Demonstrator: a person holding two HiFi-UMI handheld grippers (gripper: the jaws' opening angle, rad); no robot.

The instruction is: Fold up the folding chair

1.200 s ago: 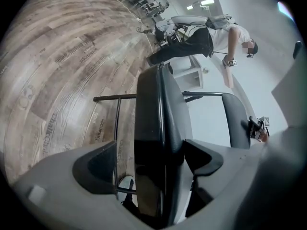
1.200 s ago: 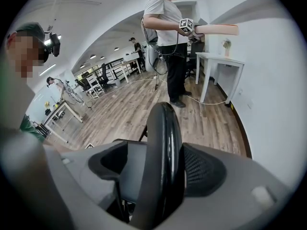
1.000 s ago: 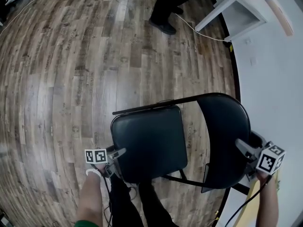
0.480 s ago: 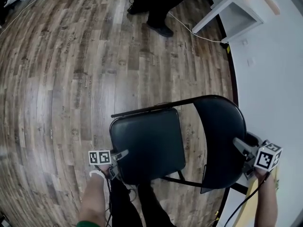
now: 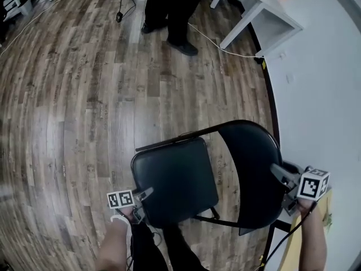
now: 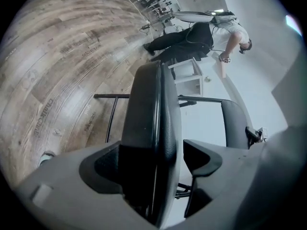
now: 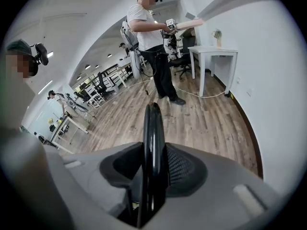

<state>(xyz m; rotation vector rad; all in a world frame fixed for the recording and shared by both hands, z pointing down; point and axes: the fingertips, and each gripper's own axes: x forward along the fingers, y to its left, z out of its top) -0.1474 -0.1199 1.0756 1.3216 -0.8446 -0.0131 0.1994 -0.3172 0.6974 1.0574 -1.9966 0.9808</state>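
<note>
The black folding chair stands open on the wood floor, with its padded seat (image 5: 175, 179) toward me and its backrest (image 5: 251, 168) at the right. My left gripper (image 5: 148, 195) straddles the seat's near-left edge; in the left gripper view the seat (image 6: 151, 109) fills the left gripper (image 6: 156, 159), whose jaws have just closed a little onto it. My right gripper (image 5: 277, 173) sits on the backrest's right rim. In the right gripper view the right gripper (image 7: 153, 169) has just been closing, and both pads now press the thin black rim (image 7: 153, 128).
A person (image 5: 169, 10) in dark trousers stands at the far end beside a white table (image 5: 254, 10). A cable (image 5: 225, 44) trails over the floor there. A white wall (image 5: 321, 95) runs close along the chair's right side. My own legs (image 5: 163, 244) are under the seat's near edge.
Both grippers have risen slightly with the chair. The right jaws have closed onto the backrest rim. The seat's near edge has lifted a little. The standing person has moved left.
</note>
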